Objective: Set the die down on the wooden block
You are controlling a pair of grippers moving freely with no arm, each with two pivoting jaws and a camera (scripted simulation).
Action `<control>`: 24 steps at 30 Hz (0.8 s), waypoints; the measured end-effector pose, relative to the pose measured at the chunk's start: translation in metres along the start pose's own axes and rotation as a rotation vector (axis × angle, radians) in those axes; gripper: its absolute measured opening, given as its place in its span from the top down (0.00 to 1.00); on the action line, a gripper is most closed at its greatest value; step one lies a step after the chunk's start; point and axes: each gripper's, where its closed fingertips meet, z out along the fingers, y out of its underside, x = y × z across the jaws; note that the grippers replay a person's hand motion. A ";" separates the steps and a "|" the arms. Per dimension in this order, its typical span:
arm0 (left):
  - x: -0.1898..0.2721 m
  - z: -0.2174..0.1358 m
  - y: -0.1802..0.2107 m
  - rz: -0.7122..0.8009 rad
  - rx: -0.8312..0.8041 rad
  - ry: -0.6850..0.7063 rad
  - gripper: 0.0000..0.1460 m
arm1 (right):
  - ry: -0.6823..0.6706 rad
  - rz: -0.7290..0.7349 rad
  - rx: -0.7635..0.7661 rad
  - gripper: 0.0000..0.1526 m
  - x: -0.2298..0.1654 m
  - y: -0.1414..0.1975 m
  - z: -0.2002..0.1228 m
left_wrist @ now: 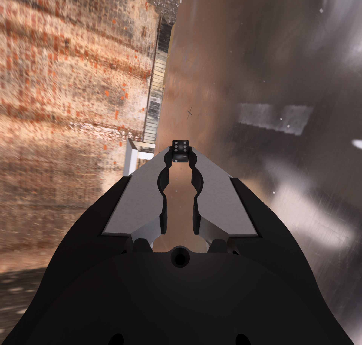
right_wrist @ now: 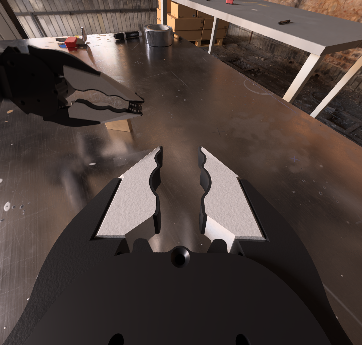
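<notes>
My left gripper (left_wrist: 180, 149) is shut on a small black die (left_wrist: 180, 151) with white pips, held at the fingertips. The left wrist view is rolled sideways, with the metal table (left_wrist: 254, 81) running up the right. In the right wrist view the left gripper (right_wrist: 137, 106) comes in from the left, turned on its side, holding the die (right_wrist: 135, 107) in the air just above the pale wooden block (right_wrist: 119, 124). The block stands on the table and is partly hidden under the left fingers. My right gripper (right_wrist: 180, 149) is open and empty, low over the table, nearer than the block.
At the far end of the metal table (right_wrist: 215, 104) are a roll of silver tape (right_wrist: 158, 35), a black marker (right_wrist: 128, 34), a red block (right_wrist: 71, 41) and a hammer (right_wrist: 83, 34). A white table (right_wrist: 274, 18) and stacked cardboard boxes (right_wrist: 184, 24) stand beyond, to the right.
</notes>
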 end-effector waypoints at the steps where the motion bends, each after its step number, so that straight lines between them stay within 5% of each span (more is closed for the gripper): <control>1: -0.001 0.000 0.001 -0.060 0.004 0.007 0.89 | -0.002 -0.003 0.001 0.76 -0.001 0.000 0.000; 12: 0.003 -0.021 0.028 -0.864 0.019 0.168 0.89 | 0.067 0.072 -0.023 0.76 0.016 0.009 0.001; 17: 0.016 -0.034 0.031 -1.251 0.004 0.352 0.89 | 0.165 0.062 -0.053 0.76 0.033 0.016 0.002; 24: 0.011 -0.042 0.028 -1.600 0.082 0.510 0.89 | 0.157 0.031 -0.059 0.76 0.031 0.015 0.008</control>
